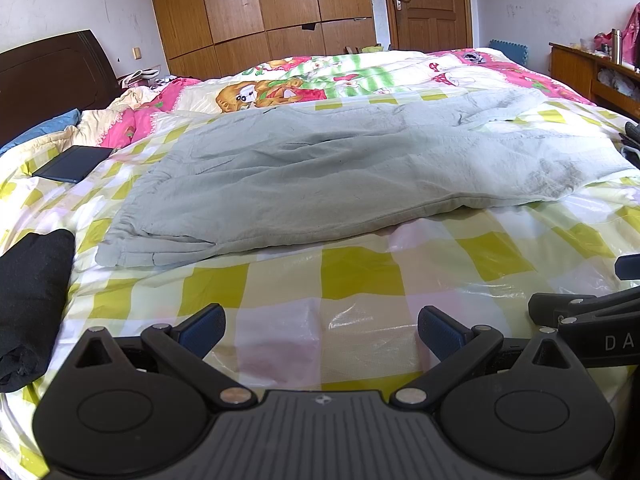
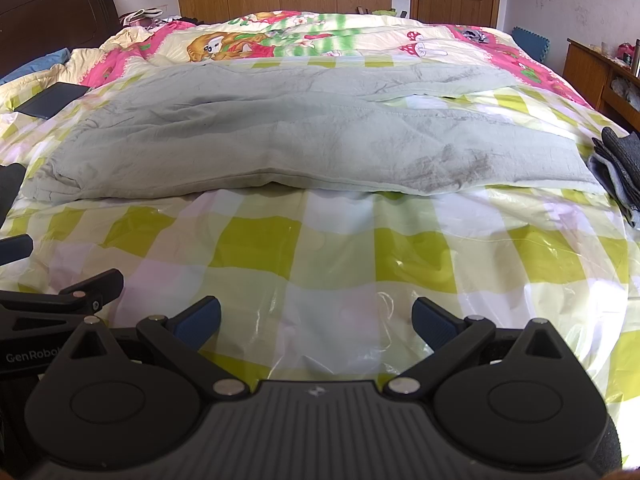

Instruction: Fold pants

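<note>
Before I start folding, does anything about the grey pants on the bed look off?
Yes: the grey pants have dark smudges near the right end, like dirt. The far leg splays away from the near one, so they lie slightly askew.

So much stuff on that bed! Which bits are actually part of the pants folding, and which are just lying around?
Part of the job:
- grey pants, spread flat on the checked plastic sheet
- left tool and right tool, both open, holding nothing

Just lying about:
- black cloth
- dark flat case
- dark grey folded clothes
- cartoon quilt
</note>
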The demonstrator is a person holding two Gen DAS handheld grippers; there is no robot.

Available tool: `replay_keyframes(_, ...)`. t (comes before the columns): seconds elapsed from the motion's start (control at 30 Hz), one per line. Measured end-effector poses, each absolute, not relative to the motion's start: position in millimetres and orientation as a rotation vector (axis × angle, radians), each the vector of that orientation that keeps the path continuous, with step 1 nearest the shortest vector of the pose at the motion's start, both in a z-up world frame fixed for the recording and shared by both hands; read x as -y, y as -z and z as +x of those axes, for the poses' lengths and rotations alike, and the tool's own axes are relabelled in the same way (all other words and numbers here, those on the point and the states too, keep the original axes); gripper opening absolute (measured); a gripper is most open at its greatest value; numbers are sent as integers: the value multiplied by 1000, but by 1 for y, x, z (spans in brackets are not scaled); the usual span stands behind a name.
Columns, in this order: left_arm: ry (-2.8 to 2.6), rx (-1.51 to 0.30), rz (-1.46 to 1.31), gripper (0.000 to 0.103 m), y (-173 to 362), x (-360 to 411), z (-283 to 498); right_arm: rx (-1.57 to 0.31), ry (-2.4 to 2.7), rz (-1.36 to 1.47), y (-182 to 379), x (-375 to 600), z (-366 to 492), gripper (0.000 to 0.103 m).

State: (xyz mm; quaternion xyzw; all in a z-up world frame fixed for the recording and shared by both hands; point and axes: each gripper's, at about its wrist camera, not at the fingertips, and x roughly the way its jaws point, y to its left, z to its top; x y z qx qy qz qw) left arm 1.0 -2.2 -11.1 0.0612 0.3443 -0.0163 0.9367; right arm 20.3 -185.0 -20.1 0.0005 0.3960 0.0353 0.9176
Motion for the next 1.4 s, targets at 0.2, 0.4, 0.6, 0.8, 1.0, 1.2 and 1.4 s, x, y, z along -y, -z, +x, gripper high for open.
replay_keyframes(0.2, 33, -704, 126, 103, 11, 3, 1, -817, -73, 0, 21, 184, 20, 102)
replay_keyframes(0.4, 33, -703, 128, 103, 11, 2, 1, -817, -73, -2, 23, 184, 20, 102)
replay_keyframes(0.6, 31, -700, 122, 103, 11, 0, 1, -814, -77, -13, 20, 181, 23, 102)
replay_keyframes(0.8, 29, -694, 107, 103, 11, -10, 8, -806, -106, -27, 15, 175, 31, 102)
replay_keyframes(1.0, 6, -674, 81, 103, 9, -28, 20, -793, -160, -74, 12, 158, 51, 101)
replay_keyframes(1.2, -51, -622, 160, 103, 7, -62, 43, -749, -241, -182, 5, 134, 78, 100)
replay_keyframes(1.4, -82, -599, 236, 103, 5, -103, 76, -726, -386, -300, 5, 101, 110, 99)
